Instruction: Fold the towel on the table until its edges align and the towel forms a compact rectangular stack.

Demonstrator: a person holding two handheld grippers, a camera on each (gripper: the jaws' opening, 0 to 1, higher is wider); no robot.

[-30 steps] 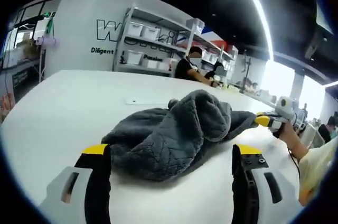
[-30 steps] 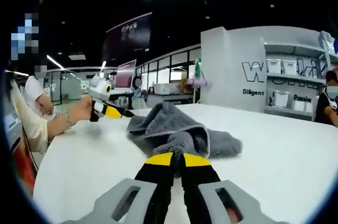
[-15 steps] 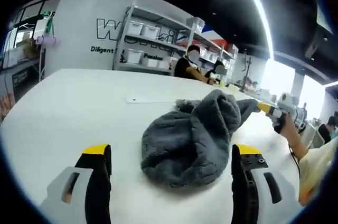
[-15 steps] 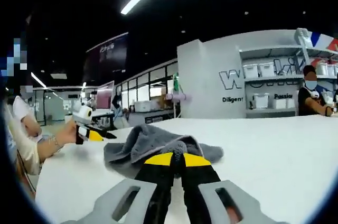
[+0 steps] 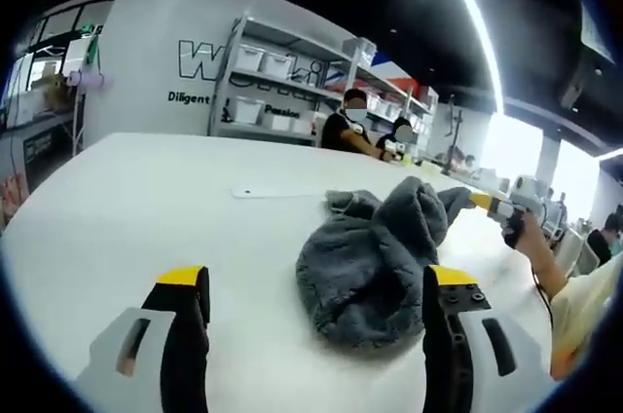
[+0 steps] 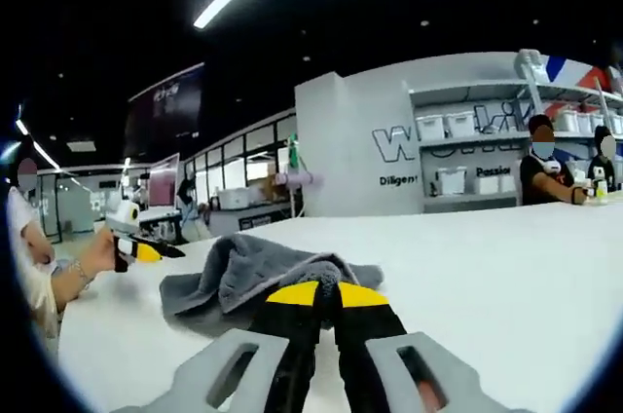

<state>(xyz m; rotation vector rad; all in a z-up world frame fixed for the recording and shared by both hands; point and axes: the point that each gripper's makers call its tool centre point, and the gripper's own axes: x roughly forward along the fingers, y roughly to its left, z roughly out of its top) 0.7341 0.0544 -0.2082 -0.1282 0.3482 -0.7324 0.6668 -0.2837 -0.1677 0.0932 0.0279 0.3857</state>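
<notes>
Pinching an edge of the towel (image 6: 243,272) in the right gripper (image 6: 317,292), jaws pressed together with a tuft of grey cloth between the yellow tips. Judged as a hold for drawing that edge out of the heap, so that a straight side can be found. In the left gripper view, a tail of cloth reaching away toward that same gripper, off to the right above a hand.

Holding the left gripper (image 5: 316,281) spread wide and empty, low over the table (image 5: 146,199), jaws framing the near side of the heap. Cannot tell whether the right jaw touches the cloth. Probably placed so as to take a second edge once one is exposed.

Bunched in a rumpled mound near the middle of the white table, well within both views, no edges aligned and no flat layer yet. Judged early in the task: spreading flat needed before any fold. Risk of grabbing two layers at once in such a heap.
</notes>
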